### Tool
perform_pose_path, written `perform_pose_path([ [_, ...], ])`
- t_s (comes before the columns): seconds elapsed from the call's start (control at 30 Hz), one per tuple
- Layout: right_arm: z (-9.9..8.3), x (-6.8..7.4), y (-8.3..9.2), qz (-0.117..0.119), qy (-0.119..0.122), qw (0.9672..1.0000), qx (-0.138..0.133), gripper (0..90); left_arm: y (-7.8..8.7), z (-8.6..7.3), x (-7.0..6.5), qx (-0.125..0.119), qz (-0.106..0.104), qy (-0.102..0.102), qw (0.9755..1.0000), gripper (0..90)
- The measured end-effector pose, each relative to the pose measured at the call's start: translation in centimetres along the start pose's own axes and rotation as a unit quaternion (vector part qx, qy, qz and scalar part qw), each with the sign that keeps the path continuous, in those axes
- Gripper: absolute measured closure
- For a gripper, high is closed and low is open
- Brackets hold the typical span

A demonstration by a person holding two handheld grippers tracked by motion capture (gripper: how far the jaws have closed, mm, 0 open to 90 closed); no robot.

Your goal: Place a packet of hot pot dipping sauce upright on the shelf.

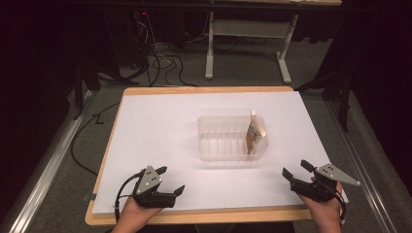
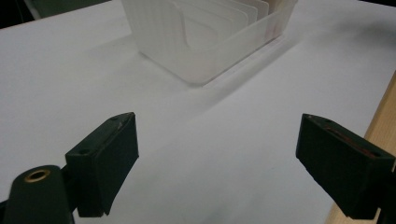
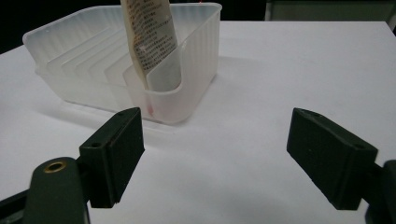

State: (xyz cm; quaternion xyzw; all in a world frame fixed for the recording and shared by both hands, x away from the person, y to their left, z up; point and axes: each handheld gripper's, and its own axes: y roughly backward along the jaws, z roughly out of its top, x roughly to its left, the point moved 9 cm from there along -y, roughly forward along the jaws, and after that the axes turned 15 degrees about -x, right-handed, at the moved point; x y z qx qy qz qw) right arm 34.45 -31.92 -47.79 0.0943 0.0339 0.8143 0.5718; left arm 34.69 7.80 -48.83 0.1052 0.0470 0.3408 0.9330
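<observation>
One packet (image 1: 254, 132) stands upright in the rightmost slot of the clear tray (image 1: 210, 145) at table centre. I see my left gripper (image 1: 173, 181) at 7 o'clock and right gripper (image 1: 295, 170) at 4 o'clock, both jaws wide, empty.

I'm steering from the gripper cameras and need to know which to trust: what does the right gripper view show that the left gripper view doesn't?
Right gripper view: the printed packet standing upright in the end slot of the clear slotted tray, beyond the right gripper, jaws open.

Left gripper view: the table's wooden edge beside the left gripper, jaws open and nothing between them.

Both: the tray with its dividers, and the white sheet under it.
</observation>
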Motion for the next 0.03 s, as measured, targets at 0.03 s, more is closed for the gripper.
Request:
perform_pose_path([
  [0.03,-0.04,-0.02,0.0,0.0,0.002,1.0,0.001,19.8,0.03,0.0,0.02,0.0,0.0,-0.001,1.0,13.4],
])
